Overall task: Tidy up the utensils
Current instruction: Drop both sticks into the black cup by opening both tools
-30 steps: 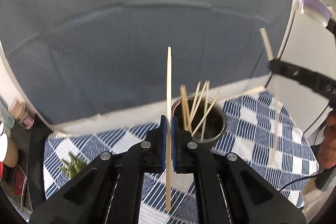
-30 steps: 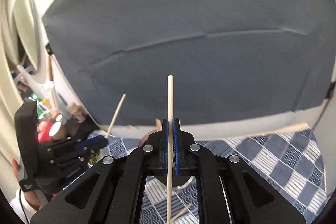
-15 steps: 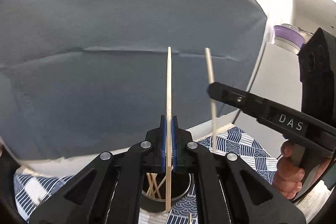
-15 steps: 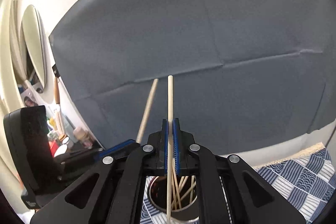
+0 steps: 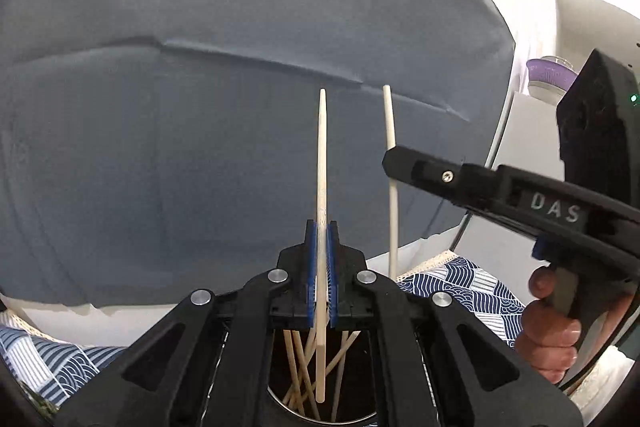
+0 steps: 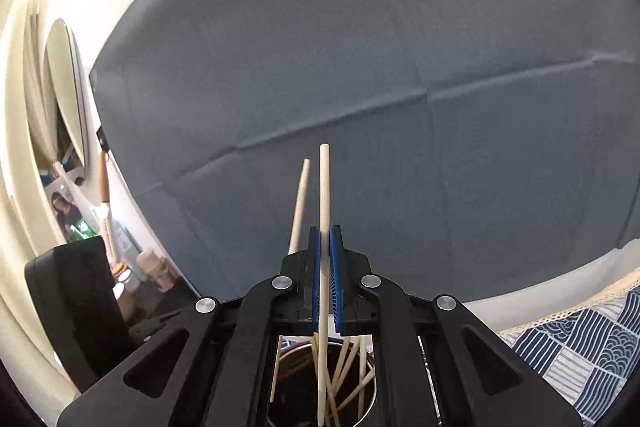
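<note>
Two grippers, left gripper (image 5: 320, 267) and right gripper (image 6: 326, 271), each squeeze one chopstick (image 5: 321, 155) upright over metal cup (image 6: 370, 405), likely to drop in.

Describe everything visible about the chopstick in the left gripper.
The chopstick is a pale, wooden-looking stick, slim toward its top end. It stands nearly upright, clamped about midway between the blue pads of the left gripper. Its lower end hangs inside the mouth of the metal cup, among other chopsticks.
</note>
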A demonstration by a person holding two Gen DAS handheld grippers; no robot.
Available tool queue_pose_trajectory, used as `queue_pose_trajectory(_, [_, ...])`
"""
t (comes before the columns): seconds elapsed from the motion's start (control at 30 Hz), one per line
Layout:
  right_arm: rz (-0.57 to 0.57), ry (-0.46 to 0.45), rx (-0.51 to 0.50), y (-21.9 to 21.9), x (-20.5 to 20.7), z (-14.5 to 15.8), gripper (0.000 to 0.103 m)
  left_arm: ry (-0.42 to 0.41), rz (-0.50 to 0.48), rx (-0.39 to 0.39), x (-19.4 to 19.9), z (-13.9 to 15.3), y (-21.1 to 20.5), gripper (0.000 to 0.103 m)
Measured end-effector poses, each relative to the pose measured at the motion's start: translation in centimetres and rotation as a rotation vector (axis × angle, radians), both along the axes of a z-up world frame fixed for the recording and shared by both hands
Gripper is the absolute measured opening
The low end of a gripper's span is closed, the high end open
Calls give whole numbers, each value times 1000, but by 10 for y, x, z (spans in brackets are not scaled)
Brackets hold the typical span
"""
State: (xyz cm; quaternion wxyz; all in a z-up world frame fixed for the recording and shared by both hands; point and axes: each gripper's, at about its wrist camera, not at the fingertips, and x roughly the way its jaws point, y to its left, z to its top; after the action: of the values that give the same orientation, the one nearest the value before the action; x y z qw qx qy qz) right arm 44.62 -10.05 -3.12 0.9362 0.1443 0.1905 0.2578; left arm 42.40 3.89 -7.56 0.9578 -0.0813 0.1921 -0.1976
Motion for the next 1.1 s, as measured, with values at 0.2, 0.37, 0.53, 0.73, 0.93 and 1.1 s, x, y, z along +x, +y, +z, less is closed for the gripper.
queue_pose_trajectory(0.2, [-8,24,-24,2,-5,-17,5,-18,-50,1,-3,-17,-5,5])
queue_pose_trajectory(0.37, [-10,41,-45,-1,-11,-23,9,-37,-66,16,-9,-27,-7,5])
queue_pose_trajectory(0.53, [-14,26,-70,-7,-23,-11,16,-19,-28,35,-25,-24,5,31])
queue_pose_trajectory(0.73, [-71,12,-126,-14,-48,1,70,-30,50,119,-62,-9,18,73])
queue_pose_trajectory(0.93, [-148,105,-162,-27,-81,-9,90,30,67,148,-92,-5,29,97])
queue_pose_trajectory(1.1, [-229,261,-162,-45,-102,-46,90,154,12,190,-102,-27,31,97])
